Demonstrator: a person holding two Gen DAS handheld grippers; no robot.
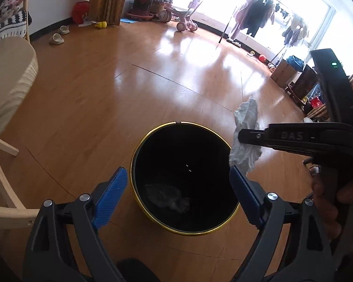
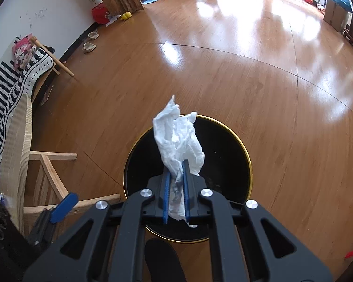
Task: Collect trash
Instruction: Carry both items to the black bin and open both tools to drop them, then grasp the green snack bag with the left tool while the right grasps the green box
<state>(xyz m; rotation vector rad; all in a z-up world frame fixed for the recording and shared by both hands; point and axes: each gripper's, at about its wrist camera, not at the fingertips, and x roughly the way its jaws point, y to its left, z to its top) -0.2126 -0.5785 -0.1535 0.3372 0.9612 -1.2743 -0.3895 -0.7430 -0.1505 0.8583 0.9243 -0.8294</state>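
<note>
**Inspector:** Left claw [image 1: 178,183], nearest the lens: blue pads [image 1: 113,195] stand wide apart, nothing between them. It hangs directly above the trash bin [image 1: 153,131].

**Clerk:** And the bin?

**Inspector:** Black, round, gold-rimmed, standing on the wooden floor [image 1: 106,89]. One grey crumpled wad [image 1: 169,199] lies at its bottom.

**Clerk:** Right claw?

**Inspector:** Right claw [image 2: 176,188] is clamped together on a crumpled white tissue [image 2: 178,138]. The tissue sticks out past the fingertips and a tail hangs behind the pads. In the right wrist view it sits over the bin's mouth; in the left view it is at the rim's right edge, above the bin.

**Clerk:** Surroundings?

**Inspector:** Pale wooden chair [image 2: 47,164] just left of the bin, striped cloth [image 2: 14,87] draped beyond it. A hand [image 1: 329,202] grips the right claw's handle.
</note>
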